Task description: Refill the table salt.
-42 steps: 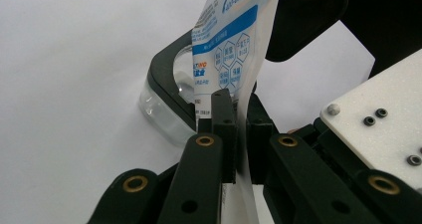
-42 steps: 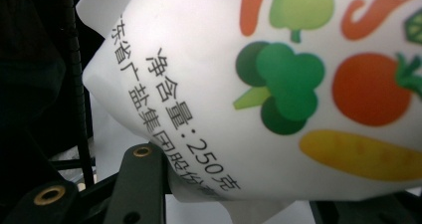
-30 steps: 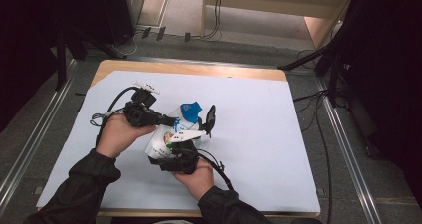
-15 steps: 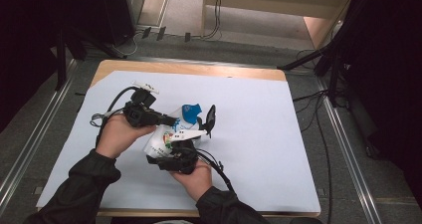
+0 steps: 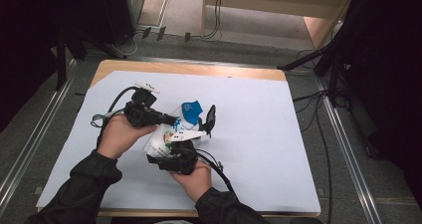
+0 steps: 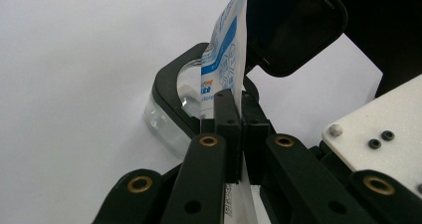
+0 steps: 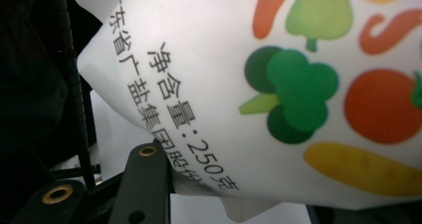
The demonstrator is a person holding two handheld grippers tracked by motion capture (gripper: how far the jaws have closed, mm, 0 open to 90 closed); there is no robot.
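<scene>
Nothing on the table has shifted noticeably since the earlier frames; both hands sit where they were, just left of centre in the high view.

Left gripper [image 5: 166, 119]: jaws closed flat on the edge of the white-and-blue printed pouch [image 5: 171, 132]. In the left gripper view the pads [image 6: 226, 129] pinch the pouch's thin seam [image 6: 224, 59], with a clear, black-rimmed object [image 6: 171, 112] lying on the white surface behind it.

Right gripper [image 5: 191, 139]: jaws partly open, 1 jaw [image 5: 210, 118] standing clear above the pouch. The right gripper view shows the pouch body [image 7: 278, 84], printed with vegetables and black text, bulging between the jaws [image 7: 144, 184]; whether the pads press on it I cannot tell.

Pouch location: held above the white table cover [image 5: 278, 134], between the 2 grippers, blue top pointing toward the upper centre of the high view.
</scene>
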